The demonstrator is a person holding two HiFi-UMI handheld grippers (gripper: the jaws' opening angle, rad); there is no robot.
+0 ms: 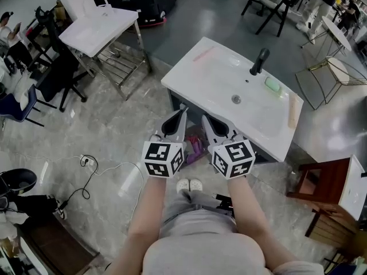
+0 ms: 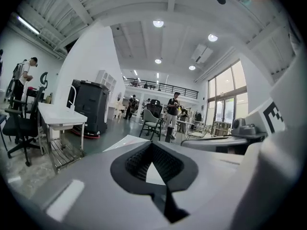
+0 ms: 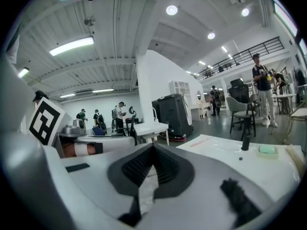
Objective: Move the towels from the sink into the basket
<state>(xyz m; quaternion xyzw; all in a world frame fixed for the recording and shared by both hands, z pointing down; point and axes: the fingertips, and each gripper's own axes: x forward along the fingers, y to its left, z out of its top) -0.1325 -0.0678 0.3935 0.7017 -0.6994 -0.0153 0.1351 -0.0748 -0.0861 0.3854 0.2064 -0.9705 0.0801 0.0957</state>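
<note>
A white sink unit [image 1: 213, 72] stands in front of me with a black faucet [image 1: 259, 61], a drain [image 1: 235, 99] and a green soap [image 1: 273, 85]. I see no towel in its basin. Something pink and purple [image 1: 195, 148] shows low under the sink's near edge; I cannot tell what it is. My left gripper [image 1: 180, 111] and right gripper [image 1: 206, 120] are held side by side just short of that edge. Both are shut with nothing in them. The left gripper [image 2: 152, 152] and the right gripper [image 3: 152, 158] point about level across the sink top [image 3: 225, 150].
A second white sink on a metal frame [image 1: 98, 28] stands at the upper left, with office chairs [image 1: 54, 76] beside it. A wooden stool [image 1: 321, 192] is at the right, a wire stand [image 1: 332, 76] behind the sink. A cable [image 1: 92, 171] lies on the floor. People stand far off.
</note>
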